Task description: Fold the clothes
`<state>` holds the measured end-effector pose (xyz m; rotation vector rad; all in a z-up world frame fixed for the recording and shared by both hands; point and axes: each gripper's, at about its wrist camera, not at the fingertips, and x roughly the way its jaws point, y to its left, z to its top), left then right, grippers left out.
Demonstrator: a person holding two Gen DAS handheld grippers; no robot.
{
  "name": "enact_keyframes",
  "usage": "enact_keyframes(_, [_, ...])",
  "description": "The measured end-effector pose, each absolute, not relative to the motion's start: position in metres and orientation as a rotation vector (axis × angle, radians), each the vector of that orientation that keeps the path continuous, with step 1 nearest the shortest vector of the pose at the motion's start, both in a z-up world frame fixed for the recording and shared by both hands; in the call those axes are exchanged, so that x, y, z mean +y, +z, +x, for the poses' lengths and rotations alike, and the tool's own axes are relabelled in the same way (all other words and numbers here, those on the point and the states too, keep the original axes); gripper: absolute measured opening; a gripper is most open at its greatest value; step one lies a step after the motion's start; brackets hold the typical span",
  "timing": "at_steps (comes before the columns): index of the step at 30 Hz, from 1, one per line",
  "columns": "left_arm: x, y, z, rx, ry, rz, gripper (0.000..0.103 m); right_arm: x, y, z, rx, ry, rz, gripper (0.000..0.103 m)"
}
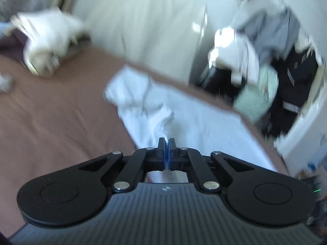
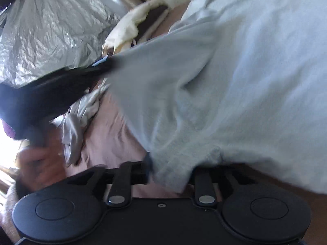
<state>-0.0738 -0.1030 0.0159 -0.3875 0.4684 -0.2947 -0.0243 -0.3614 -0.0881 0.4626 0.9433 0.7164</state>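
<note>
Left gripper (image 1: 167, 143) tilted down, clamped on white shirt (image 1: 184, 118) | right gripper (image 2: 170, 169) parted, cloth between | brown bed (image 1: 51, 106), shirt at far edge, blurred room

Nothing readable here tbh. Both shots are too motion-blurred to make out any words, labels, brand names or numbers on anything in view.
</note>
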Motion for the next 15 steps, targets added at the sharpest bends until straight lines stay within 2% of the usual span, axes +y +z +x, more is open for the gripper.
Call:
enact_keyframes(1, [-0.099, 0.025, -0.087, 0.449, -0.272, -0.372, 0.001, -0.366, -0.086, -0.025, 0.925, 0.702, 0.473, 0.044])
enact_keyframes(4, [-0.097, 0.013, -0.101, 0.546, -0.156, -0.320, 0.001, -0.376, -0.085, -0.023, 0.898, 0.663, 0.503, 0.045])
enact_keyframes(9, [-0.086, -0.062, -0.079, 0.986, -0.083, -0.423, 0.001, -0.381, -0.097, -0.022, 0.927, 0.623, 0.529, 0.046])
enact_keyframes(11, [-0.086, -0.057, -0.081, 0.983, -0.103, -0.419, 0.002, -0.381, -0.097, -0.023, 0.925, 0.623, 0.526, 0.045])
enact_keyframes(15, [-0.095, -0.019, -0.085, 0.824, -0.113, -0.256, 0.005, -0.378, -0.094, -0.022, 0.902, 0.622, 0.486, 0.045])
